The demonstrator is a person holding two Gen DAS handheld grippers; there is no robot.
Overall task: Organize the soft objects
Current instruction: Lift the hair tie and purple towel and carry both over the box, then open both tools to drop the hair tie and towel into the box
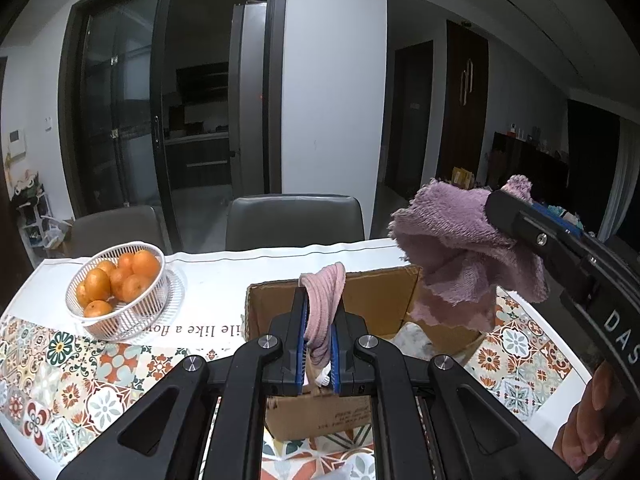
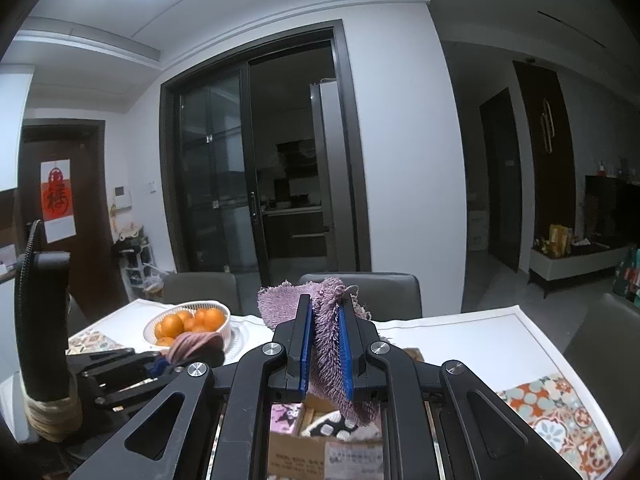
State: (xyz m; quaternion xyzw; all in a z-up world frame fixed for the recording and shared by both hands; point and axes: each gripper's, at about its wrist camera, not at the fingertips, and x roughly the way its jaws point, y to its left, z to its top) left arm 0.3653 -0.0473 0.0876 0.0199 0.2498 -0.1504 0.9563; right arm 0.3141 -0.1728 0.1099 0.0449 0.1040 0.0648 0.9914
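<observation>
Left hand-held gripper [image 1: 319,336] pinches pink sock [image 1: 324,300]; right [image 2: 325,350] clamps purple towel [image 2: 328,344] over box [image 1: 332,304].

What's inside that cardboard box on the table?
The cardboard box holds soft items: a pink cartoon-printed piece and a black-and-white spotted one. The right gripper, its hanging purple towel and the gripper frame cover the rest, so the full contents can't be seen.

Home dining room: table [image 1: 224,268], chairs [image 1: 294,220], oranges [image 1: 120,280].
</observation>
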